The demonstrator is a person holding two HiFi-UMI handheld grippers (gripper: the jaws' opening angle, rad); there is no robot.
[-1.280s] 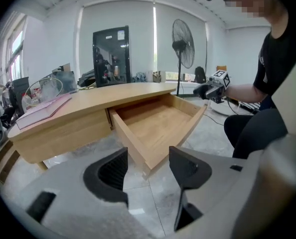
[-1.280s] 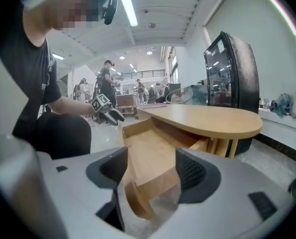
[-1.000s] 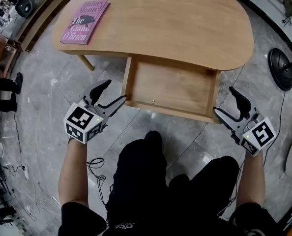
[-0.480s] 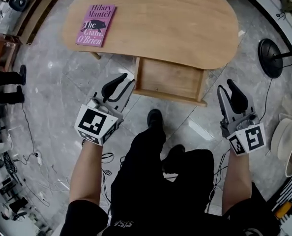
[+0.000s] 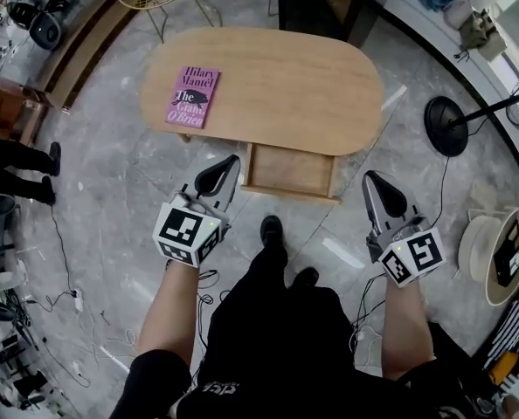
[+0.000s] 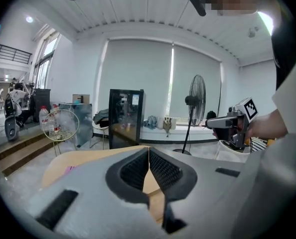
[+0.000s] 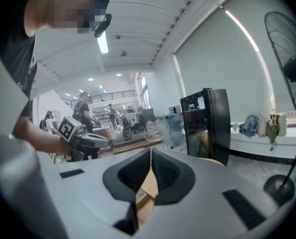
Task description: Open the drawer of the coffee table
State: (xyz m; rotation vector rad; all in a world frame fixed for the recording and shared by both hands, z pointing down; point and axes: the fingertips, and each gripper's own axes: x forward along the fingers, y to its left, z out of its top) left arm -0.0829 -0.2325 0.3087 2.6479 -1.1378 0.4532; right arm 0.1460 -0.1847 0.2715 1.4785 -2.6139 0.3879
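Flanking the drawer (image 5: 292,171), which stood pulled out from the coffee table's (image 5: 286,77) near edge with only bare wood inside, the left gripper (image 5: 231,164) and right gripper (image 5: 370,179) each had jaws pressed together on nothing, while a pink book (image 5: 192,97) lay toward the table's left end.

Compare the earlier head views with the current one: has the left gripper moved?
Yes. The left gripper has lifted away from the front corner of the open drawer, now looming large against the coffee table, and its jaws have shut.
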